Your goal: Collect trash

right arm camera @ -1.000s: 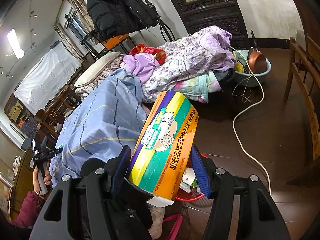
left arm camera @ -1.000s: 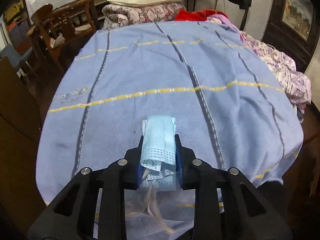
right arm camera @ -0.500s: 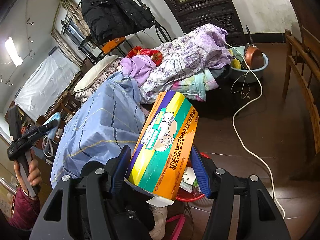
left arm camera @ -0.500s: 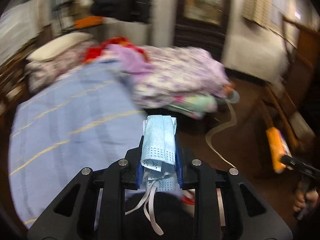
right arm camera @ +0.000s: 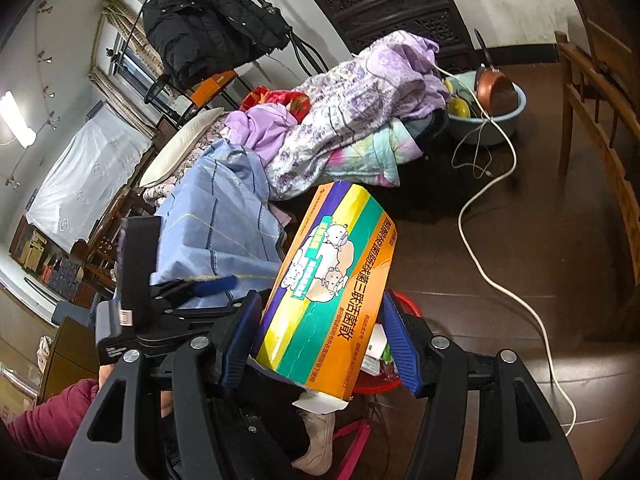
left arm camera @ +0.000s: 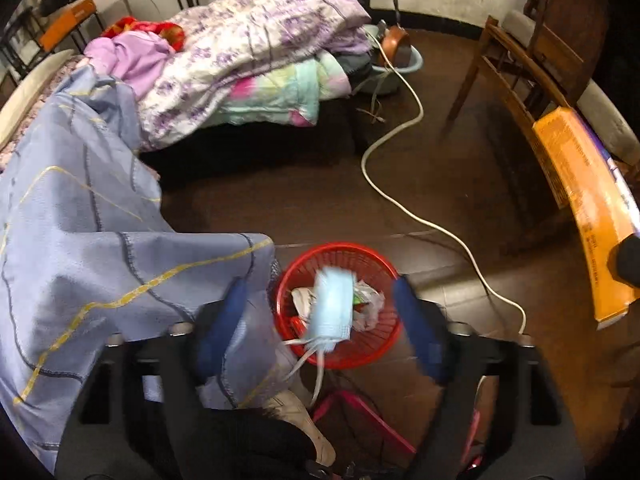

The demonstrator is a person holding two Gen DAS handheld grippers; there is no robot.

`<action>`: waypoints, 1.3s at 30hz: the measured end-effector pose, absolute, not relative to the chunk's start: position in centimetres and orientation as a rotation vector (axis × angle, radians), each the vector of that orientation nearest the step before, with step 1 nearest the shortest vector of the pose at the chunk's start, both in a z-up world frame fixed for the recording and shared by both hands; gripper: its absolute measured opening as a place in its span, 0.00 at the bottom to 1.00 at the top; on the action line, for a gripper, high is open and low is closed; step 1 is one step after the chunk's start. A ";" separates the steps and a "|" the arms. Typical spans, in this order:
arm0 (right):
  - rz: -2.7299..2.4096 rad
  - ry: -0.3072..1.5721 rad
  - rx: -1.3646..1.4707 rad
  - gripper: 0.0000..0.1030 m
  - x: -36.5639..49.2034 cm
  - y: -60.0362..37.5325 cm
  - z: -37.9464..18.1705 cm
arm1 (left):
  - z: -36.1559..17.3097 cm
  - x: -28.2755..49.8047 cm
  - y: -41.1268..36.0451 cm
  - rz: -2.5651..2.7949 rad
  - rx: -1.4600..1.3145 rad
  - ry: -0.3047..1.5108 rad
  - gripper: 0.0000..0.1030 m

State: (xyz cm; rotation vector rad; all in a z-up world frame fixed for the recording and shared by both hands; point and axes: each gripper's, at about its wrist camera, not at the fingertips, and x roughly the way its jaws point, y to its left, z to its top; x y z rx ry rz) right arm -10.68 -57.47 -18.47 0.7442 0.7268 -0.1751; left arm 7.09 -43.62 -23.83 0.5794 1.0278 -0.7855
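Left wrist view: left gripper (left arm camera: 320,320) has its jaws spread wide, gripping nothing. Blue face mask (left arm camera: 333,307) sits between the fingers without touching either, blurred, straps trailing below, directly over the red basket (left arm camera: 382,354). Can't tell whether it's airborne or already resting on the contents. The basket stands on the dark floor just beside the hanging edge of the blue bedsheet (left arm camera: 100,248) and has crumpled paper trash (left arm camera: 366,304) inside. White cable (left arm camera: 420,216) runs across the floor behind it. Orange box (left arm camera: 588,216) visible at right edge. Right wrist view: right gripper (right arm camera: 322,340) is clamped on the orange box (right arm camera: 332,280), pads pressing both long sides, box tilted with its torn flap end toward the camera. The red basket (right arm camera: 408,308) is mostly hidden behind the box, only rim bits showing. The left gripper (right arm camera: 192,292) is at left, next to the bedsheet (right arm camera: 216,216).
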 end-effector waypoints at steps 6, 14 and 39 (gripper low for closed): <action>-0.176 0.777 0.760 0.59 -10.0 -57.3 -20.5 | -23.5 7.1 -41.2 -0.664 0.627 0.922 0.78; -0.216 1.014 0.662 0.59 -4.6 -54.6 -27.4 | -24.6 7.3 -37.8 -0.609 0.595 0.969 0.79; -0.260 1.155 0.652 0.68 1.4 -52.9 -35.3 | -23.4 5.8 -37.3 -0.625 0.575 0.893 0.79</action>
